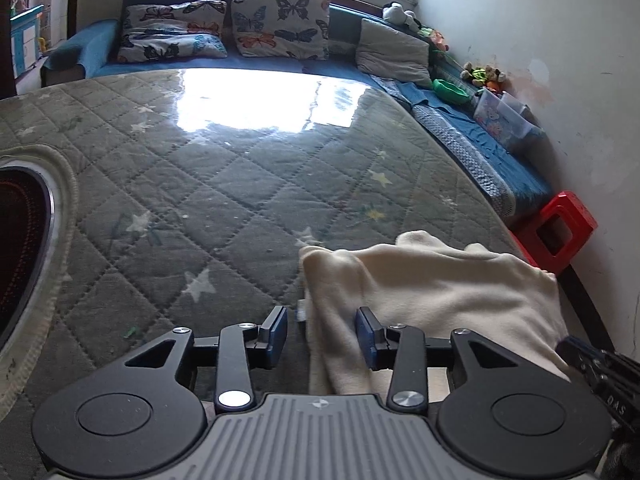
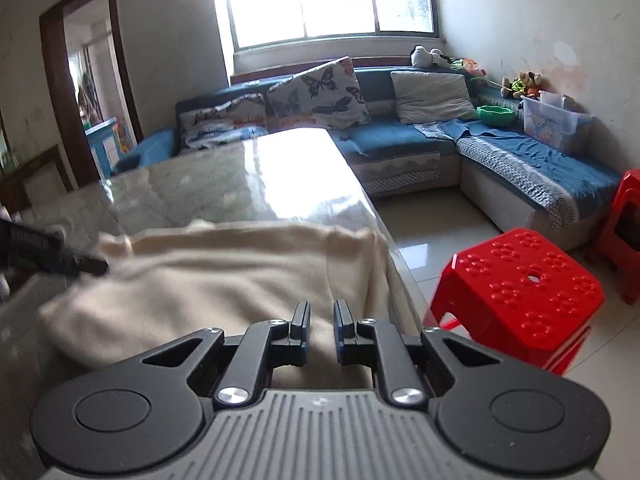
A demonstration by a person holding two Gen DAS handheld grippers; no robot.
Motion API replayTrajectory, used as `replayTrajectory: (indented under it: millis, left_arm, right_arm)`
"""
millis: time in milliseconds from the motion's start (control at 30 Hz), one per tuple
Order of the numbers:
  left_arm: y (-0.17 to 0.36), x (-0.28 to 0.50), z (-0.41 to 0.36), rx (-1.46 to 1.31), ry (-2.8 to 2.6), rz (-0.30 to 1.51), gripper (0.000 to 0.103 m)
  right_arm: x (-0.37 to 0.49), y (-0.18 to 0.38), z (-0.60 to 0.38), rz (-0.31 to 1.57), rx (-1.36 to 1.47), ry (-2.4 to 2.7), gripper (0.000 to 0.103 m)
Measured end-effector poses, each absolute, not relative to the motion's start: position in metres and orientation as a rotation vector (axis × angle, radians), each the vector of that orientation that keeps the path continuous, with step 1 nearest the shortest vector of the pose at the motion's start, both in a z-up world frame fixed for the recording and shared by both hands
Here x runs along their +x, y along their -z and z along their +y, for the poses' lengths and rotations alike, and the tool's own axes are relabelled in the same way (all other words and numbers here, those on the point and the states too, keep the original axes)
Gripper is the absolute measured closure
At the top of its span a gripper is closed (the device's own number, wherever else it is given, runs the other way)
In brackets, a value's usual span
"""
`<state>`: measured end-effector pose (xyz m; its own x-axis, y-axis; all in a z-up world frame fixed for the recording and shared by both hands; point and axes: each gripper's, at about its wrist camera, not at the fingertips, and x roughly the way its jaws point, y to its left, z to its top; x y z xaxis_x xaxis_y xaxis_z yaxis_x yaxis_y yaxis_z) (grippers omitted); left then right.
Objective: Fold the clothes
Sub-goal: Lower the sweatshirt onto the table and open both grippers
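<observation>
Quilted star-patterned table cover [image 1: 168,184] fills the left wrist view; the left gripper [image 1: 322,330] stands partly open astride the cream garment's [image 1: 432,292] near edge, pads not pressing. From the right wrist, the right gripper [image 2: 322,326] hangs nearly shut and seemingly empty above the garment [image 2: 224,276], which looks partly folded, with neatening left.

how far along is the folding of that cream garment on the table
Done: the cream garment lies on the table near its right edge, doubled over at least once. In hand: the left tool stands open over its near left edge; the right tool hovers above the cloth, nearly shut, apparently holding nothing. Left: the bundle looks loose and rumpled, so it probably needs another fold and some smoothing.
</observation>
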<state>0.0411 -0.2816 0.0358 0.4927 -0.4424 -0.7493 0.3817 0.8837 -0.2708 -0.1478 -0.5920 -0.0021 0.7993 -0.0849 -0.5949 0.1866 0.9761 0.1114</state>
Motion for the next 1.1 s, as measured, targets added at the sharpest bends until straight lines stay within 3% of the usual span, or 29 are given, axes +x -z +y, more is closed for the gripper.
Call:
replayTrajectory:
  millis: [600,1100]
  left_arm:
    - [-0.042,0.035,-0.27,-0.039,0.453,0.882,0.058]
    - [-0.047,0.043,-0.286,-0.015,0.475,0.842,0.058]
  right_arm:
    - [-0.162,-0.011,-0.537,0.613,0.019,0.018,0.088]
    - [-0.124,-0.019,-0.535,0.65,0.02,-0.047,0.086]
